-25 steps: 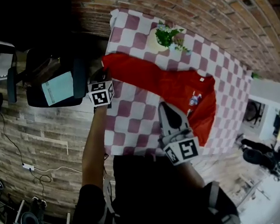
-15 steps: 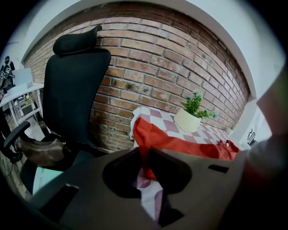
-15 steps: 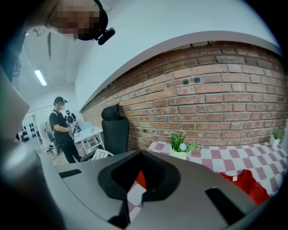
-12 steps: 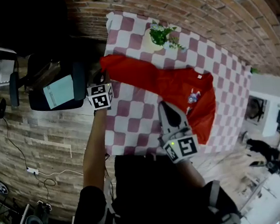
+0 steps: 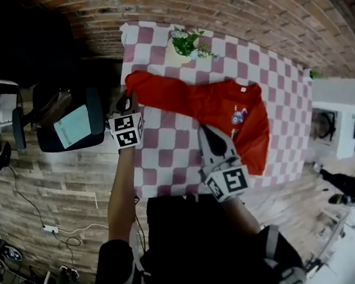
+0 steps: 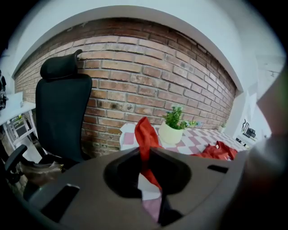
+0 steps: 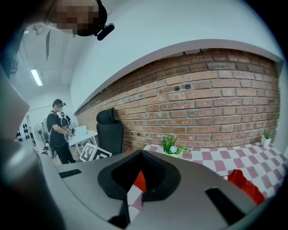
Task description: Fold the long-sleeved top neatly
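A red long-sleeved top (image 5: 227,104) lies spread on the pink-and-white checked table (image 5: 166,158). Its left sleeve (image 5: 159,89) stretches toward the table's left edge. My left gripper (image 5: 127,103) is shut on that sleeve's end; its jaws have just been closing, with the red sleeve (image 6: 145,132) standing up between them. My left gripper (image 6: 146,155) holds it above the table corner. My right gripper (image 5: 205,131) is shut, its tips at the top's near edge. In the right gripper view my right gripper (image 7: 137,179) shows only a sliver of red; whether it pinches cloth I cannot tell.
A potted plant (image 5: 187,42) stands at the table's far side, just beyond the sleeve. A black office chair (image 6: 63,112) and a second seat with a pale sheet (image 5: 71,124) stand left of the table. A brick wall (image 7: 216,99) runs behind. A person (image 7: 58,130) stands far left.
My left gripper has risen with the sleeve end, pulling it up off the table corner. My right gripper has shifted a little along the top's near edge.
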Tool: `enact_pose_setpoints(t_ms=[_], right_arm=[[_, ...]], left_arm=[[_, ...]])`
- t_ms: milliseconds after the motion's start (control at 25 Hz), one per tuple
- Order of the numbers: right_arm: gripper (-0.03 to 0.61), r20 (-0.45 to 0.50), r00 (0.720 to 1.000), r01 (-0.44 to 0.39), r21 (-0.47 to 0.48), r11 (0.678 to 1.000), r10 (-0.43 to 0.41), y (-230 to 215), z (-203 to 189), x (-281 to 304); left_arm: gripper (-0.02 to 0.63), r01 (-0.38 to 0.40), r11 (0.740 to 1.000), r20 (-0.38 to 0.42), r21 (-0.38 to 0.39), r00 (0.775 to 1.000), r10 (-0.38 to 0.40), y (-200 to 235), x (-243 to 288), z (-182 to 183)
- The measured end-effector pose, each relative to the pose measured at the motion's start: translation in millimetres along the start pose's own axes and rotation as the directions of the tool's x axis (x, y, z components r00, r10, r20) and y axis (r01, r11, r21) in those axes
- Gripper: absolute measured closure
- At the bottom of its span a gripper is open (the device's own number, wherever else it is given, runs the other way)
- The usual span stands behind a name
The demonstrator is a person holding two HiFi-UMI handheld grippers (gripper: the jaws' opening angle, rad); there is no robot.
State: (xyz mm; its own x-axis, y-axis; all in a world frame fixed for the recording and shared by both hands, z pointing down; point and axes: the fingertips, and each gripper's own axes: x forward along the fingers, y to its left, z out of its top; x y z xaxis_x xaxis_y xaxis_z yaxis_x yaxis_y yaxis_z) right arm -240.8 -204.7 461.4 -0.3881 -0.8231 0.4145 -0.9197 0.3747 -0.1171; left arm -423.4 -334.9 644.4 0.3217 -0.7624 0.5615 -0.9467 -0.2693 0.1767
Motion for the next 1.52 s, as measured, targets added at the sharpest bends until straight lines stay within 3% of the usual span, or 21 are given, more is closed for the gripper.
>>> enact_pose_setpoints(t_ms=[280,520,960,1520], right_arm=[[0.571,0.027,0.998,0.056,0.018,0.998,-0.057,-30,-8,-38],[0.571,0.064,0.992,0.109,0.049,0.993,-0.112,-60,-14,-79],[0.571,0.121,0.968,0.206,0.12,0.971,-0.22,-122,-36,-177],[0.571,0.118,0.924,0.332,0.225,0.916,-0.364,-185,-103,-314]], left_arm=[[0.572,0.043,0.992,0.088,0.117,0.995,-0.053,-57,-32,43],[0.572,0.072,0.97,0.142,0.232,0.984,-0.107,-122,-61,69],[0.574,0.173,0.922,0.141,0.347,0.962,-0.234,-263,-99,61],[0.574,0.296,0.828,0.112,0.475,0.913,-0.391,-437,-147,33]])
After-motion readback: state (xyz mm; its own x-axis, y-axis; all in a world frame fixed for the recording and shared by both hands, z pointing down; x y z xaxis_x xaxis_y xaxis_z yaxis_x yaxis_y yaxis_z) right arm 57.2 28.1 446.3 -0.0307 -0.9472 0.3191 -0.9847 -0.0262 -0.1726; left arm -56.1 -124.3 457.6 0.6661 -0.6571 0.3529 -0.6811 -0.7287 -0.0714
